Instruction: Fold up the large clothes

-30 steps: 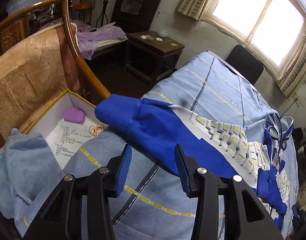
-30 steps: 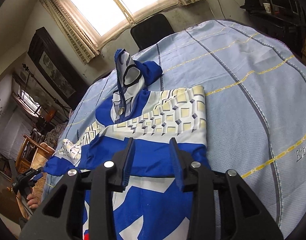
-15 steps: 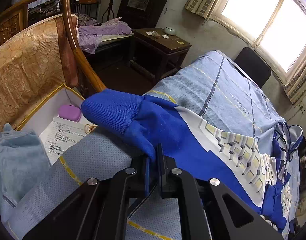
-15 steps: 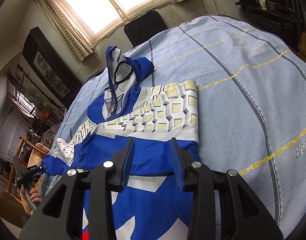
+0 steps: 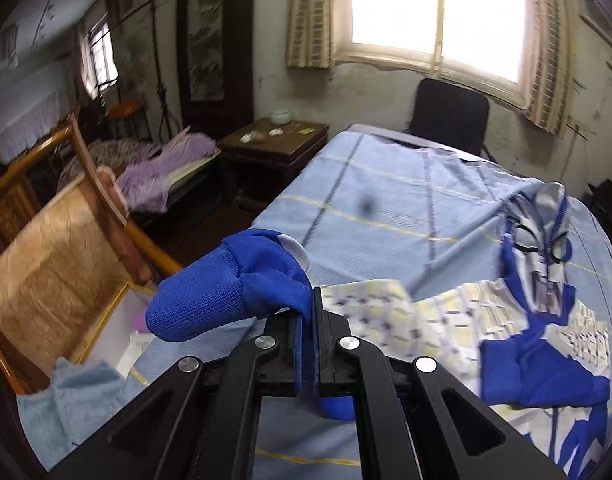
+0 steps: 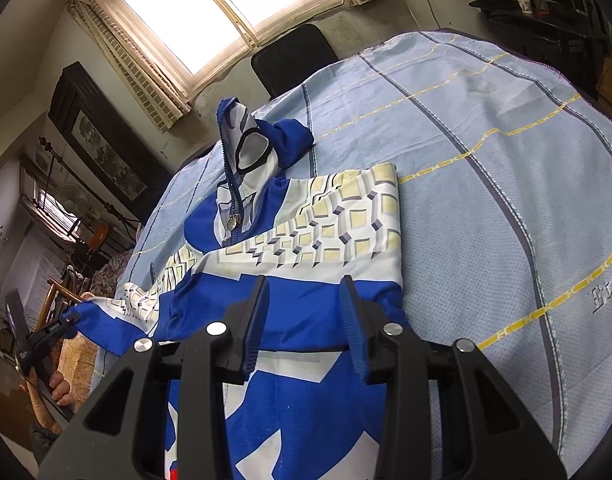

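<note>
Covering the whole work surface is a pale blue bedspread crossed by grey and yellow lines, and on it lies the blue and white jacket, front up, with a patterned band of cream squares across the chest, its zip partly open and the hood toward the window. The left gripper has its jaws pressed together on the blue knit cuff of one sleeve, which is lifted off the bedspread and bunches over the fingertips. The right gripper hovers above the blue lower body of the jacket with its jaws partly apart and nothing between them. A black chair stands against the wall under the curtained window. Beside the bed are a dark wooden side table with small items on top, a wooden chair with a golden fabric back, purple cloth heaped on furniture behind it, and a light blue towel by the near corner.
</note>
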`<state>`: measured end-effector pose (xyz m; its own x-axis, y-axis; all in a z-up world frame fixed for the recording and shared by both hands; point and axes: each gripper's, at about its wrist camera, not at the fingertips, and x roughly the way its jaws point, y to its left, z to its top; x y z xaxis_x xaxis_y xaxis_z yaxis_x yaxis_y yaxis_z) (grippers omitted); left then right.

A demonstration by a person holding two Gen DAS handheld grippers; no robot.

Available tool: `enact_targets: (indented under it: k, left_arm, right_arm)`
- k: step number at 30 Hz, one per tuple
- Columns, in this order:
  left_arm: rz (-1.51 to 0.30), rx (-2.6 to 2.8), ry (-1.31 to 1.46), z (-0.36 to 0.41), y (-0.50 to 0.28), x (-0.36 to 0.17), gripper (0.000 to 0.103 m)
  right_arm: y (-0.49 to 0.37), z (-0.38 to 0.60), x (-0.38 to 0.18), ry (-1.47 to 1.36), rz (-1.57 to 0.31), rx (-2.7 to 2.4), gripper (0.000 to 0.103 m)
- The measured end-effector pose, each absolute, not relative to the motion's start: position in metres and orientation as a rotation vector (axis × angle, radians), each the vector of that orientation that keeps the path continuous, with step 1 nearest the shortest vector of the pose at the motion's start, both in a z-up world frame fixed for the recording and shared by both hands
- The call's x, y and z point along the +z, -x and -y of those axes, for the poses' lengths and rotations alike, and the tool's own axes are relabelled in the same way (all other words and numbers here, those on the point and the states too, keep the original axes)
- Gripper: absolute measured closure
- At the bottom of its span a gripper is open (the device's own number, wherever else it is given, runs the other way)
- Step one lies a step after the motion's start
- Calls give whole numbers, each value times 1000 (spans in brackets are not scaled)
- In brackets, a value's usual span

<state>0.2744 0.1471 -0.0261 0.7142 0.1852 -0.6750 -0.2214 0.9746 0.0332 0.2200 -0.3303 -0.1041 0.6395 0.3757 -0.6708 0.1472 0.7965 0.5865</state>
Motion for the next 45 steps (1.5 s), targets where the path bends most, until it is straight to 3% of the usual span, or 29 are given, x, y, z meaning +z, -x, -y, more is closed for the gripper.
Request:
enact_targets:
  k: [11,21,25,26,29,33,38,45]
  left_arm:
    - [-689,9,-180,22,-268,-15,100]
    - [-853,-166,-365,146,-276,-127,97]
    - [-862,-186,-387,143,-275,-133,95]
    - [-868,-195,-375,138,-274,-130,89]
    - [-819,-182,-343,114,-262,-109,52]
    - [-719,-142,-323,69,-239,-83,38]
    - [-742,-85,-293,1,-231,-87,34]
    - [-806,-53,-308,-36,-251,-114,34]
  right_arm:
    - [-217,336,-99,-700,-859,159,66]
    - [-219,354,-108,-784,-868,141,66]
    - [-223,352,-113,-770,-893,134,66]
    - [-224,350,-114,-769,-900,138,66]
    - [-226,345,-116,-754,-912,152,66]
    - [-226,338,-116,-722,-912,175,66]
    - [-226,322,-112,-668,-901,237,65]
    - [-234,248,-76,-412,-894,323,54]
